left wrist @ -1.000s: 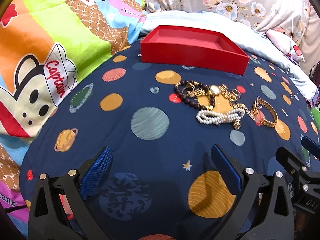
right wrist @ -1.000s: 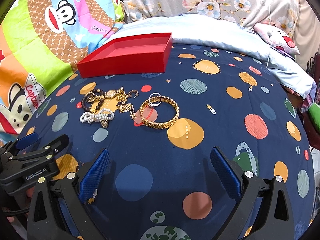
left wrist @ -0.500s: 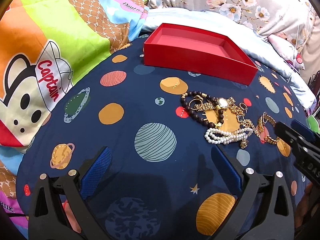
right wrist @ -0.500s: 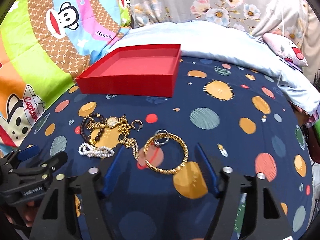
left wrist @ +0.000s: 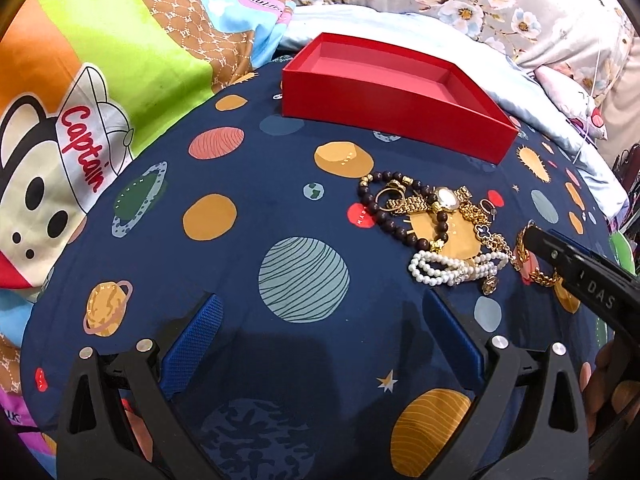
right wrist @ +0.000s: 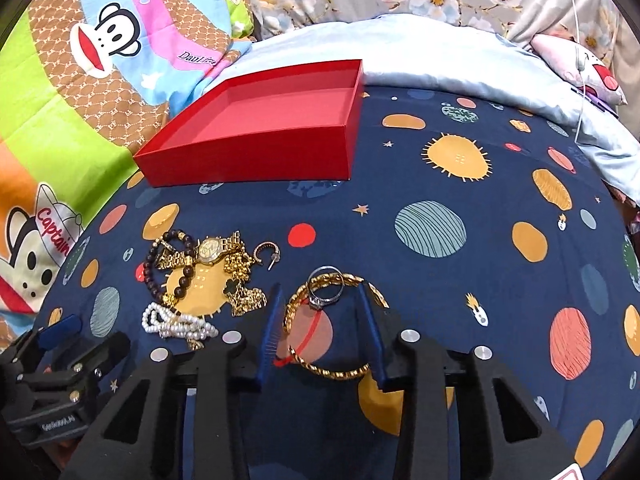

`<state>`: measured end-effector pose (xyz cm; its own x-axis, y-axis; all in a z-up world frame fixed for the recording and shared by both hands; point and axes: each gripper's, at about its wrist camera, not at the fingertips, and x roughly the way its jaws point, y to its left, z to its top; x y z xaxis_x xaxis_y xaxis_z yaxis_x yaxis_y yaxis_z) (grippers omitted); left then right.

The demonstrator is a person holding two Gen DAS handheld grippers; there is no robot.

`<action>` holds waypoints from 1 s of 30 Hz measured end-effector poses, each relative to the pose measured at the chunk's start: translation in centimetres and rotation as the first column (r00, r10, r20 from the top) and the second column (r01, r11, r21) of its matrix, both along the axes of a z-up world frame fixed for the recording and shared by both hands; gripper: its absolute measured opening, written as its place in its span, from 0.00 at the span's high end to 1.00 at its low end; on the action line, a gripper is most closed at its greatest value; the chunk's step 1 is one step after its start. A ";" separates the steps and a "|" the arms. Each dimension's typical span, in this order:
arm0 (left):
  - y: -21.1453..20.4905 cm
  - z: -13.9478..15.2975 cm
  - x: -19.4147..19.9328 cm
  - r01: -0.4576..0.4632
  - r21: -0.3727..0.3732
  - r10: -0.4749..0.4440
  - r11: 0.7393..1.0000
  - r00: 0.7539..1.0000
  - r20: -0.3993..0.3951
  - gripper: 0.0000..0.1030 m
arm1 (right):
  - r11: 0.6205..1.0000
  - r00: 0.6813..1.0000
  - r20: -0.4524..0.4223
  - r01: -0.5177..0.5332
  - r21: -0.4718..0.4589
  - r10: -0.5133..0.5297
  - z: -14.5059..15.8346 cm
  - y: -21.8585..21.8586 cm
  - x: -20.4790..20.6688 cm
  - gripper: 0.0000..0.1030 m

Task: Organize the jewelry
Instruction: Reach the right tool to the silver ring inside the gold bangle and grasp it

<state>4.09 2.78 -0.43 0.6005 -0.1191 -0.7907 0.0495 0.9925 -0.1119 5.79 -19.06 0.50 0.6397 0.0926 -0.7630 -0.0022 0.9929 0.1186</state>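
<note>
An empty red tray (left wrist: 400,92) (right wrist: 256,156) sits at the far side of the planet-print bedspread. A jewelry pile lies in front of it: a dark bead bracelet (left wrist: 384,216) (right wrist: 160,264), a gold watch (left wrist: 446,198) (right wrist: 212,250), gold chains, a pearl bracelet (left wrist: 452,266) (right wrist: 176,322). My right gripper (right wrist: 320,300) is partly closed, its blue fingers straddling a gold bangle (right wrist: 332,368) and a silver ring (right wrist: 326,288), not clamped. My left gripper (left wrist: 322,312) is open and empty, low, left of the pile.
A colourful cartoon quilt (left wrist: 80,100) lies to the left. A light blue pillow (right wrist: 460,64) and floral fabric lie behind the tray. A small hoop earring (right wrist: 268,252) lies beside the pile. The right gripper's body shows in the left wrist view (left wrist: 580,276).
My right gripper moved forward and down over the gold bangle while its jaws narrowed around it. My left gripper drifted slightly forward and stayed open.
</note>
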 end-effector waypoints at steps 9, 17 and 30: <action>-0.2 -0.1 0.0 0.004 0.014 -0.004 1.000 1.000 -0.002 0.05 | 0.999 1.000 -0.019 -0.009 0.032 0.010 -0.6 0.3 1.0 0.86; -0.2 -0.1 0.1 0.004 0.012 -0.004 1.000 1.000 -0.001 0.05 | 0.999 1.000 0.004 -0.009 0.044 0.008 -0.2 0.0 0.2 0.95; -1.8 0.1 -0.8 0.054 0.000 -0.054 0.999 0.998 0.028 0.05 | 0.996 1.000 -0.013 0.008 0.085 -0.007 -0.5 -1.6 -1.8 0.93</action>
<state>3.24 1.00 -0.31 0.6151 -0.1520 -0.7736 0.1058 0.9883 -0.1101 3.98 -20.69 0.04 0.6313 0.1522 -0.7604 0.0076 0.9793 0.2023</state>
